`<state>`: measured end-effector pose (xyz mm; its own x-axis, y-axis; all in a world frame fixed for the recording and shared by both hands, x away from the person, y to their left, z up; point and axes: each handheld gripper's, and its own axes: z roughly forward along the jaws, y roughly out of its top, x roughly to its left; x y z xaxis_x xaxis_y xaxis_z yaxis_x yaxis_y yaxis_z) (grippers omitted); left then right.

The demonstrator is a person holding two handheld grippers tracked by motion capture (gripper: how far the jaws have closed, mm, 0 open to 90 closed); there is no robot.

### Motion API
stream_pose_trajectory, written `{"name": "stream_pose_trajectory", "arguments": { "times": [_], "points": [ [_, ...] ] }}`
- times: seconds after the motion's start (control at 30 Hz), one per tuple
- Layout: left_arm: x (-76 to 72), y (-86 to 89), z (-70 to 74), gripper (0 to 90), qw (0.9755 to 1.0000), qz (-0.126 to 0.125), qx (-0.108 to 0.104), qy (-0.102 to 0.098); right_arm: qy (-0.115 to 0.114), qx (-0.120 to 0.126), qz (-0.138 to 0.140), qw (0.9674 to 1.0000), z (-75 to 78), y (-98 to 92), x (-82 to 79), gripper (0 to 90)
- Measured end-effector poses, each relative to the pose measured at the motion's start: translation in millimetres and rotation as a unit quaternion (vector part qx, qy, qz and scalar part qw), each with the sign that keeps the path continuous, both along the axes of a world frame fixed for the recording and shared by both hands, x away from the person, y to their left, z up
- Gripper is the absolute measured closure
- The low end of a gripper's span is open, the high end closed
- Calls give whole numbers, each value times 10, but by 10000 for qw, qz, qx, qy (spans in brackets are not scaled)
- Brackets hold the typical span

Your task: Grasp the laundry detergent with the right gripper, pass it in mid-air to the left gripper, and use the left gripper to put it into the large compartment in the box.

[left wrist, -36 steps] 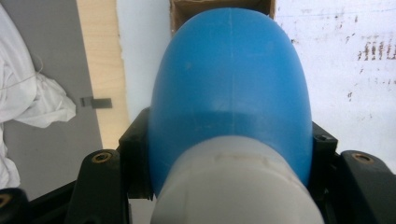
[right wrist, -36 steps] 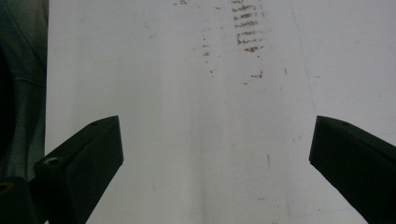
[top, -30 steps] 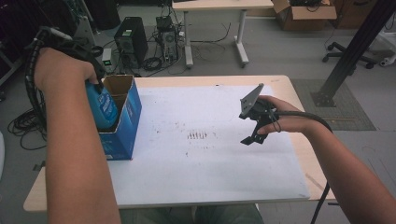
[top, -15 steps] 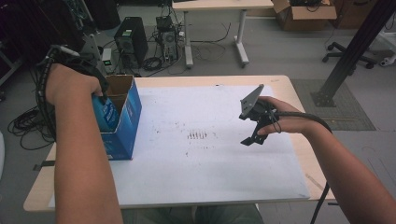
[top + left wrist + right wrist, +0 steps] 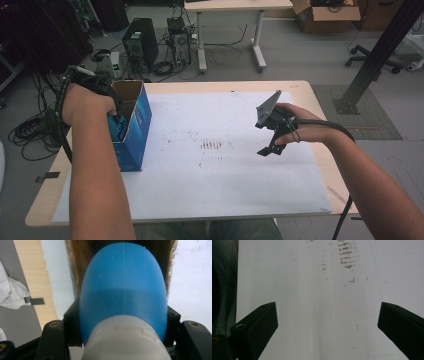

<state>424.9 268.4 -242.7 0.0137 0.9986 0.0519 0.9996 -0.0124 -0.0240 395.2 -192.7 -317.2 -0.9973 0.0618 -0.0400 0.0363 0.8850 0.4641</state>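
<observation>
From the high view, the left gripper point(image 5: 107, 107) reaches down into the open top of a blue box point(image 5: 131, 127) standing at the left edge of the table point(image 5: 300, 90); a blue bottle point(image 5: 116, 129) shows inside the box. The right gripper point(image 5: 270, 135) hovers above the white sheet point(image 5: 210, 185), carrying nothing. Print on the box is too small to read.

In the left gripper view, the jaws pinch the blue bottle point(image 5: 123, 287) by its sides, its white cap point(image 5: 123, 340) nearest the camera — it looks partway into the box, not yet let go. No label shows.

In the right gripper view, the jaws stand spread wide over the smudged sheet point(image 5: 312, 302) — idle, by my reading.
</observation>
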Motion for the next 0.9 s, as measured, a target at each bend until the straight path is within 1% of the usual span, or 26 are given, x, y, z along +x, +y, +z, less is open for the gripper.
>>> {"name": "stream_pose_trajectory", "arguments": {
  "times": [0.3,0.77,0.9],
  "points": [
    [14,2,-167,383,10000,-14,3,17,30,-32,5,10000,-15,-15,9,30],
    [45,-5,-348,382,9999,-74,10,74,51,-54,-23,10000,-24,-48,12,30],
    [47,-15,-394,382,9999,-130,51,39,61,-63,-38,10000,-29,-57,12,30]
  ]
}}
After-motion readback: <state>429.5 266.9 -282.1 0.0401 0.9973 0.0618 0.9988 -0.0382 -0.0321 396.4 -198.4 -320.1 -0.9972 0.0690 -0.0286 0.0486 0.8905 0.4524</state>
